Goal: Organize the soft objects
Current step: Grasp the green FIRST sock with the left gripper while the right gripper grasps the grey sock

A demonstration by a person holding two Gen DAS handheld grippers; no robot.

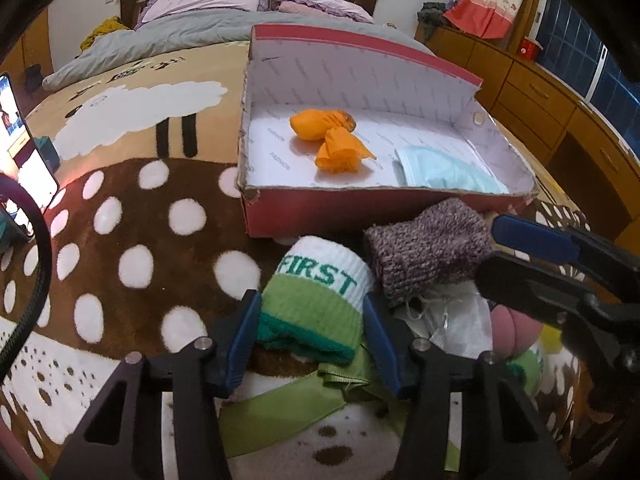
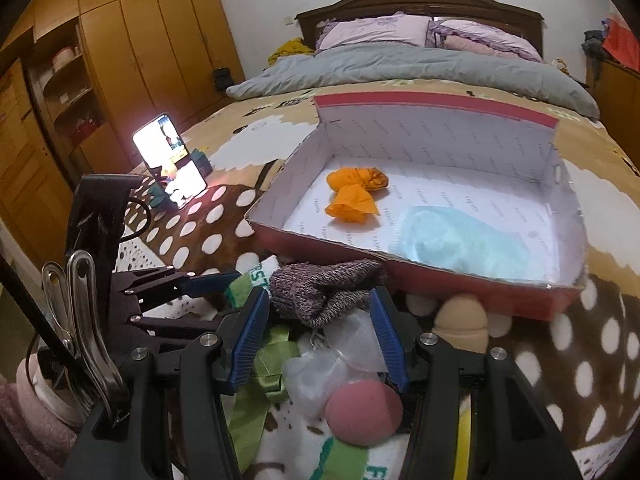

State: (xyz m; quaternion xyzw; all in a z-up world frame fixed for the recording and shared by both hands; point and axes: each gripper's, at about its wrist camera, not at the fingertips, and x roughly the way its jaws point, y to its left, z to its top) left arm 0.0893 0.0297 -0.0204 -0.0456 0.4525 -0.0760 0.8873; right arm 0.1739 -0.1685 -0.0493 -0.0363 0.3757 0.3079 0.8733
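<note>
A rolled green and white sock (image 1: 320,296) printed FIRST lies on the spotted blanket in front of a red shoebox (image 1: 320,216). My left gripper (image 1: 312,300) is shut on it, one blue pad on each side. Beside it lies a purple knitted sock (image 1: 428,248), seen again as the same knitted sock (image 2: 320,292). My right gripper (image 2: 320,294) is open, its fingertips flanking the knit without pressing on it. The red shoebox (image 2: 440,280) holds two orange cloth bundles (image 2: 354,192) and a light blue face mask (image 2: 460,240).
A pink ball (image 2: 362,410), a clear plastic bag (image 2: 344,356), a green ribbon (image 2: 268,364) and a beige foam piece (image 2: 462,324) lie around the grippers. A lit phone (image 2: 170,160) stands at the left. Pillows and a grey quilt lie behind the box.
</note>
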